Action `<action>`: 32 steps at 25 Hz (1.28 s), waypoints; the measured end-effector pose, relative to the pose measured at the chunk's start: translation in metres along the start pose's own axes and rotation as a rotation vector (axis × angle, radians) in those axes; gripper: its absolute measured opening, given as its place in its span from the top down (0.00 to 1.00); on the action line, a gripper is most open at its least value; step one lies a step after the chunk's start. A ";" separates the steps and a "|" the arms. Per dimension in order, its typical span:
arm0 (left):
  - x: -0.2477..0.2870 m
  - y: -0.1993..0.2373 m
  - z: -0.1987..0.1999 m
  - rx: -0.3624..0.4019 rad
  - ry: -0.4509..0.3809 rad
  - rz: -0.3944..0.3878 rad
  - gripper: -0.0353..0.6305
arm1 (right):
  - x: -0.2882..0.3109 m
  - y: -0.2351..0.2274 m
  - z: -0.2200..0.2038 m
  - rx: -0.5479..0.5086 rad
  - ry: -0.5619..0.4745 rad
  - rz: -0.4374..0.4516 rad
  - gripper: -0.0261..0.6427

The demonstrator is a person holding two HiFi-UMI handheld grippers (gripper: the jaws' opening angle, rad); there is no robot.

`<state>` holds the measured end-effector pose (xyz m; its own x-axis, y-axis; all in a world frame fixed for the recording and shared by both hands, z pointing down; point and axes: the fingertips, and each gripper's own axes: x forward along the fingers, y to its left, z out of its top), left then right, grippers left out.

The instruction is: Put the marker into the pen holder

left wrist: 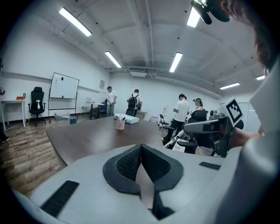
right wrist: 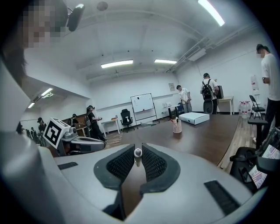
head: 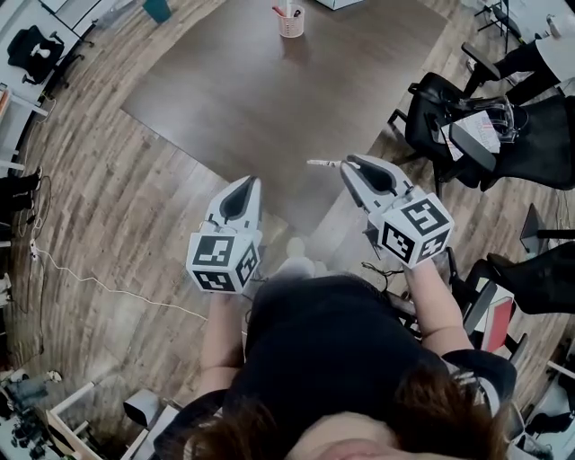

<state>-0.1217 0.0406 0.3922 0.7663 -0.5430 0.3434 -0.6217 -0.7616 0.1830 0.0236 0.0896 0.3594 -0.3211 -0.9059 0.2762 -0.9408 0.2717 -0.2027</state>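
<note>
My right gripper [head: 347, 165] is clenched on the marker [right wrist: 138, 152]. Its 2 ribbed pads pinch the white barrel, and the rounded end pokes up between them in the right gripper view. In the head view the marker [head: 323, 163] juts sideways out of the jaw tips toward my left and shows against the near part of the dark table [head: 269, 99]. My left gripper [head: 245, 184] is closed on nothing, its pads meeting at the tips. It hangs beside the right one without touching it. The pen holder [head: 290, 22], a pink mesh cup with pens in it, stands at the far end of the table, well apart from both grippers. A white box [right wrist: 194, 117] lies near it.
</note>
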 end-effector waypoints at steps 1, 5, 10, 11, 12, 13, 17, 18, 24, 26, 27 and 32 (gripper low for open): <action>0.005 0.006 0.003 -0.001 -0.004 -0.006 0.91 | 0.007 -0.001 0.004 -0.005 0.000 -0.003 0.86; 0.021 0.026 0.016 0.018 -0.008 -0.036 0.91 | 0.033 -0.004 0.018 -0.024 -0.001 -0.014 0.86; 0.034 0.050 0.025 0.045 -0.006 -0.055 0.91 | 0.060 -0.010 0.039 -0.056 -0.014 -0.023 0.86; 0.035 0.054 0.025 0.049 -0.006 -0.053 0.91 | 0.065 -0.012 0.043 -0.061 -0.017 -0.023 0.86; 0.036 0.058 0.025 0.050 -0.005 -0.050 0.91 | 0.070 -0.014 0.046 -0.063 -0.018 -0.022 0.86; 0.036 0.062 0.024 0.046 -0.004 -0.048 0.91 | 0.075 -0.014 0.048 -0.065 -0.016 -0.019 0.86; 0.039 0.078 0.027 0.021 -0.006 -0.025 0.91 | 0.093 -0.013 0.063 -0.098 -0.007 -0.001 0.86; 0.041 0.079 0.030 0.021 -0.009 -0.021 0.91 | 0.096 -0.015 0.066 -0.106 -0.006 0.005 0.86; 0.057 0.088 0.041 0.019 -0.010 0.025 0.91 | 0.121 -0.031 0.078 -0.124 0.000 0.052 0.86; 0.063 0.093 0.046 0.005 -0.013 0.056 0.91 | 0.132 -0.038 0.083 -0.129 -0.001 0.080 0.86; 0.068 0.094 0.048 -0.002 -0.016 0.074 0.91 | 0.137 -0.043 0.085 -0.131 -0.002 0.097 0.86; 0.103 0.095 0.064 0.004 -0.033 0.166 0.91 | 0.160 -0.079 0.097 -0.127 0.003 0.179 0.86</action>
<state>-0.0917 -0.1105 0.3862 0.6581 -0.6727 0.3382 -0.7396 -0.6618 0.1227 0.0574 -0.1086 0.3282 -0.4848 -0.8384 0.2493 -0.8746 0.4674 -0.1290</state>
